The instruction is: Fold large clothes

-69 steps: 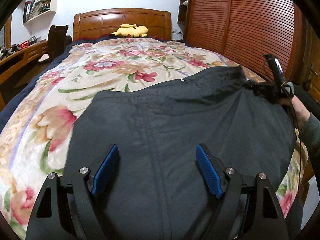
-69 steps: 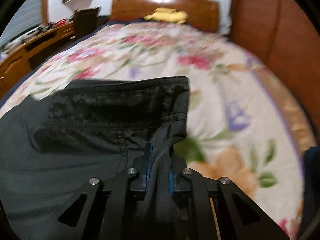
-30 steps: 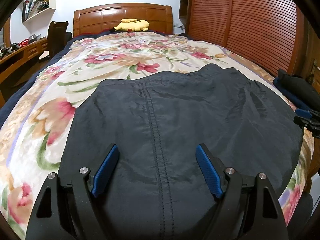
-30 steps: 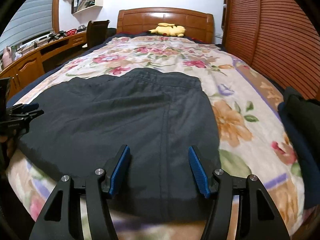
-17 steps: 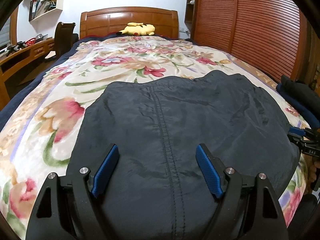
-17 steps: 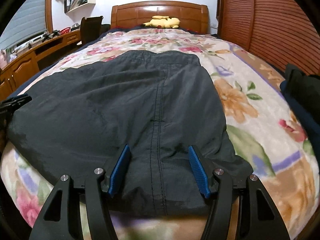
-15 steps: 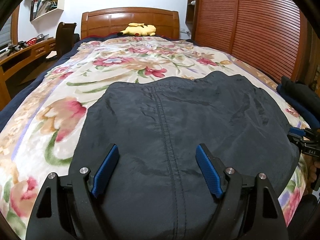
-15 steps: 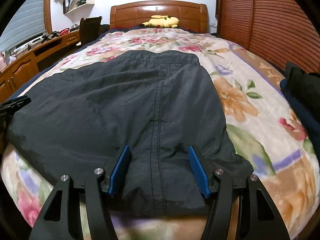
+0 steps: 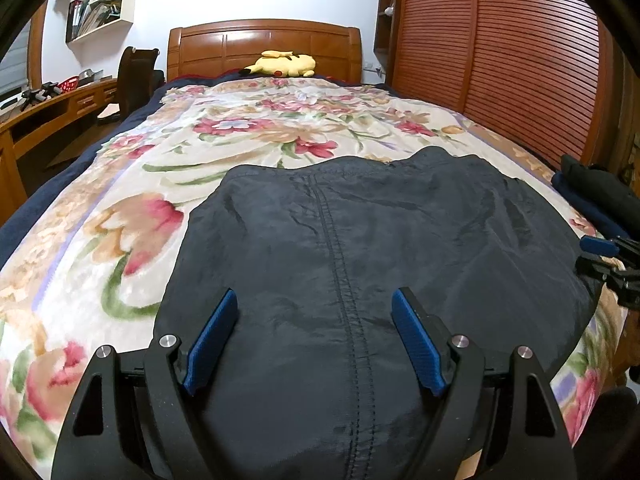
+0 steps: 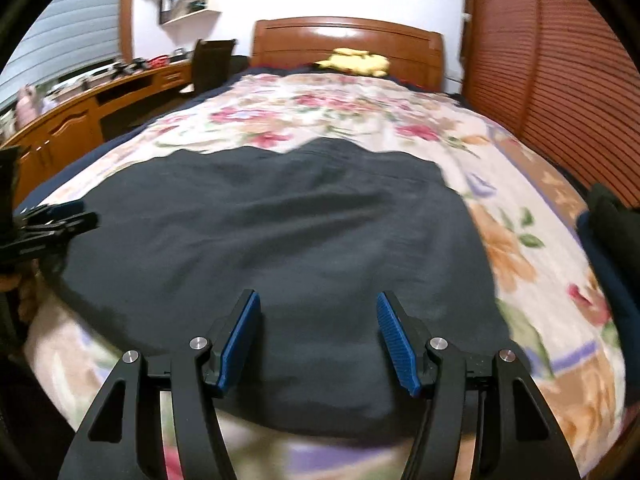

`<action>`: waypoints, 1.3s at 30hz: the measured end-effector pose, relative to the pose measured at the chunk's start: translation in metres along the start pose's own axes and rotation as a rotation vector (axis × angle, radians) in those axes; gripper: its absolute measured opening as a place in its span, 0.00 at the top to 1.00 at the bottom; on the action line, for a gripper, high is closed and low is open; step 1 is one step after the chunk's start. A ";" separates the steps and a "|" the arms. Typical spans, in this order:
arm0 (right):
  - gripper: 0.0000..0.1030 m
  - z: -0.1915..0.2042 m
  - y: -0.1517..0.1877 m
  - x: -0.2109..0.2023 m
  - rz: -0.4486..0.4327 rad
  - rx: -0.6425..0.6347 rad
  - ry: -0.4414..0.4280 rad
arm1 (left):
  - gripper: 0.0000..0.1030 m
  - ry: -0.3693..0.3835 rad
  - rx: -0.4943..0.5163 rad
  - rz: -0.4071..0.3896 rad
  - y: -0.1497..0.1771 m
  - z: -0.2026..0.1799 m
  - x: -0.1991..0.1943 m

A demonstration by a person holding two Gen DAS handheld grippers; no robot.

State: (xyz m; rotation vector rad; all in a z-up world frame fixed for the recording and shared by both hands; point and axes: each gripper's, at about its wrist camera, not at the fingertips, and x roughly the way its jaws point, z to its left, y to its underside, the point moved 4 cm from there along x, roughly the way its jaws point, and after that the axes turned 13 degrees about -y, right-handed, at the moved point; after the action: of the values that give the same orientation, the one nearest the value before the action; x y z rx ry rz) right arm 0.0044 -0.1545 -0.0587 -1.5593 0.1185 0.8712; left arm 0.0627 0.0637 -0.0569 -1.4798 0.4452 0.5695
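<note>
A large black garment (image 9: 360, 248) lies folded and flat on the near end of the bed, a stitched seam running down its middle. My left gripper (image 9: 314, 340) hovers open over its near edge, nothing between the blue pads. The right wrist view is blurred: there the same garment (image 10: 280, 232) spreads across the bed, and my right gripper (image 10: 318, 334) stands open above its near hem, holding nothing. Each gripper shows in the other's view, the right gripper (image 9: 608, 260) at the right edge and the left gripper (image 10: 48, 224) at the left edge.
The floral blanket (image 9: 120, 208) covers the bed up to a wooden headboard (image 9: 264, 48) with a yellow plush toy (image 9: 284, 65). A pile of dark clothes (image 9: 600, 196) sits at the bed's right side. A slatted wardrobe (image 9: 500, 52) stands right, a desk (image 9: 52, 108) left.
The right gripper let go of the garment's corner and drew back to the near hem, then slid sideways so its view blurred. The garment now lies flat. The left gripper barely moved.
</note>
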 end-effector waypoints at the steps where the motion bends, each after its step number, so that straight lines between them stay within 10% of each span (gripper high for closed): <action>1: 0.39 0.007 -0.001 0.003 0.002 -0.008 -0.016 | 0.22 0.000 0.000 0.000 0.000 0.000 0.000; 9: 0.39 0.030 0.012 0.053 0.110 -0.082 -0.027 | 0.22 -0.005 -0.004 -0.029 0.002 0.004 -0.008; 25: 0.43 0.061 -0.001 0.023 -0.033 -0.104 -0.124 | 0.22 -0.037 -0.132 -0.061 0.024 0.047 -0.061; 39: 0.43 0.082 0.006 0.057 0.085 -0.162 -0.150 | 0.22 -0.148 -0.121 0.078 0.047 0.067 -0.044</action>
State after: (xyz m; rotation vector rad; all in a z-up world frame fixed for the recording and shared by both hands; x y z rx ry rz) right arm 0.0044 -0.0595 -0.0914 -1.6421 0.0065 1.0841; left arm -0.0049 0.1270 -0.0646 -1.5278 0.3590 0.7735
